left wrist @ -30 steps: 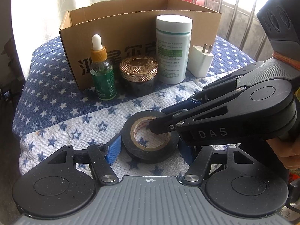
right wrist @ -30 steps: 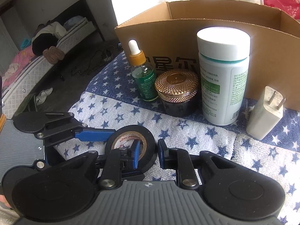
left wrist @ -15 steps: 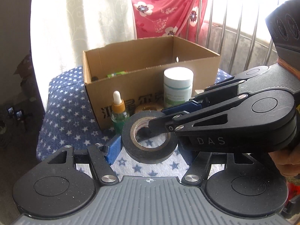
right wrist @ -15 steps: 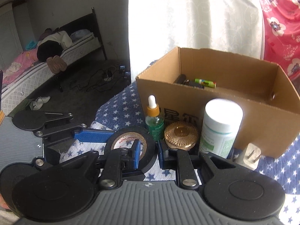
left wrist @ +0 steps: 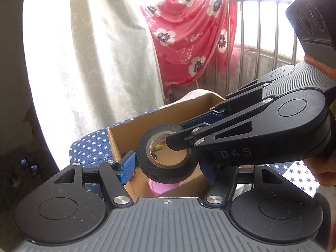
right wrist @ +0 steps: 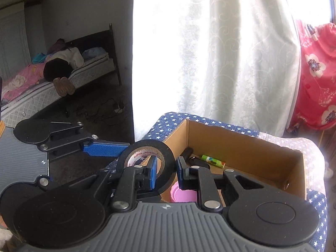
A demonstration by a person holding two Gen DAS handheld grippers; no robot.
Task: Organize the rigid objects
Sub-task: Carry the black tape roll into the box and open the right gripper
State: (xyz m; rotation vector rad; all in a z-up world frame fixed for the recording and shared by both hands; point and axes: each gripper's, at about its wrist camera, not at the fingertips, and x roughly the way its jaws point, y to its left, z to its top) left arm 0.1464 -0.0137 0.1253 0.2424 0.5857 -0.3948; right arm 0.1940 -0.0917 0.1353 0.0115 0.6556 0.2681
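Task status, judged from the present views: sorting is part done. The cardboard box [right wrist: 241, 147] already holds several items: a green-labelled stick [right wrist: 213, 160], a dark object beside it (too shadowed to identify) and a pink lid [right wrist: 181, 194] near the front wall. The roll of black tape [left wrist: 168, 153] is in hand and not yet deposited. Whether other items wait outside the box cannot be told; the ground in front of the box is hidden behind the gripper bodies.

Position of the roll: it hangs in the air above the box opening, over the near-left part of the interior, tilted, with the pink lid showing directly beneath it in both views.

Right gripper [right wrist: 166, 173]: clenched on the roll's wall. One blue pad sits inside the core, the other against the outer face, so the band of tape is pinched between them.

Left gripper [left wrist: 166, 167]: jaws stand wide, one on each side of the roll. The left pad [left wrist: 126, 169] lies close against the roll's outer face; the far pad is hidden behind the roll and the right gripper. Whether the pads press on the roll cannot be told.

Outstanding, in my judgement: lower the roll into the box and release.
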